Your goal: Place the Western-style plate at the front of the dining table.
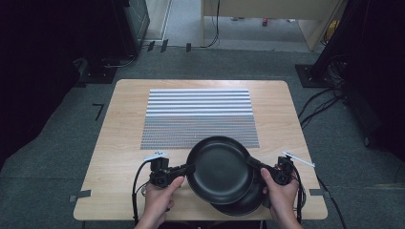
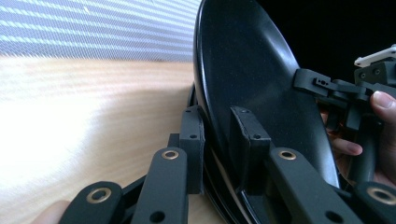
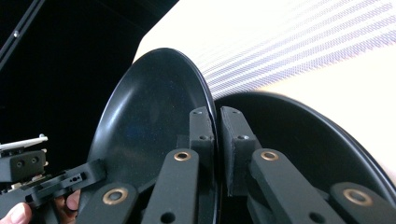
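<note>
Two grippers on one plate: left gripper (image 1: 190, 168) and right gripper (image 1: 254, 163) each have their jaws pinched onto opposite edges of the upper black plate (image 1: 219, 169). My guess is that's to keep it level and stop it swinging. It sits over a second black plate (image 1: 243, 206) near the wooden table's (image 1: 122, 129) front edge, just short of the striped mat (image 1: 200, 117).

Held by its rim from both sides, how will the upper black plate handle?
The plate looks rigid, so it shouldn't flex. Its glossy rim may slip between the pads. Pinched by the left hand-held gripper and right hand-held gripper, it seems unlikely to tip.
</note>
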### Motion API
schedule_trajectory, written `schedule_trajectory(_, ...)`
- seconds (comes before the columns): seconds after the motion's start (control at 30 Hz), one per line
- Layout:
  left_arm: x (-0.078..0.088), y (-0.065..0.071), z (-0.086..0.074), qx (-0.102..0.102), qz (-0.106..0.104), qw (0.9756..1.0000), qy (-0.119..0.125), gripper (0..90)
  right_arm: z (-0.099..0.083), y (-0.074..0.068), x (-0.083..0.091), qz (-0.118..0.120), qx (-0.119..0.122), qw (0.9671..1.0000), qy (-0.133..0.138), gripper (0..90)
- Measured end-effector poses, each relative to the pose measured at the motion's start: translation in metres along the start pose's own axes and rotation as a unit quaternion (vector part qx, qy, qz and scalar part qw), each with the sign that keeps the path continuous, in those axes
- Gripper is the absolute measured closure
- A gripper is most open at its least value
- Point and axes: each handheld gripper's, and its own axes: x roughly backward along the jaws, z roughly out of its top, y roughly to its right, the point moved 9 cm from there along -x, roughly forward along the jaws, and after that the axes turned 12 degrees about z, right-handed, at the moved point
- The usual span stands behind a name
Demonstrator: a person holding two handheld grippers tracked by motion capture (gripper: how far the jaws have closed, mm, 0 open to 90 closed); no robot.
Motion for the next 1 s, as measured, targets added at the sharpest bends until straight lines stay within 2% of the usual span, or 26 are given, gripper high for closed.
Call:
schedule_trajectory(0.1, 0.003, -0.004, 0.010, 0.005, 0.001, 1.0000, 0.005, 76.9, 0.008, -0.006, -0.010, 0.001, 0.007, 0.9999, -0.008, 84.5)
schedule_trajectory(0.5, 0.008, -0.020, 0.056, 0.022, 0.013, 0.9992, 0.031, 78.9, 0.036, -0.020, -0.046, 0.012, 0.009, 0.9997, -0.021, 84.4)
schedule_trajectory(0.73, 0.004, -0.032, 0.077, 0.035, 0.015, 0.9987, 0.035, 79.2, 0.053, -0.023, -0.064, 0.008, 0.011, 0.9995, -0.027, 84.4)
schedule_trajectory(1.0, -0.005, -0.042, 0.097, 0.047, 0.019, 0.9981, 0.035, 79.7, 0.068, -0.020, -0.083, 0.005, 0.001, 0.9995, -0.031, 84.4)
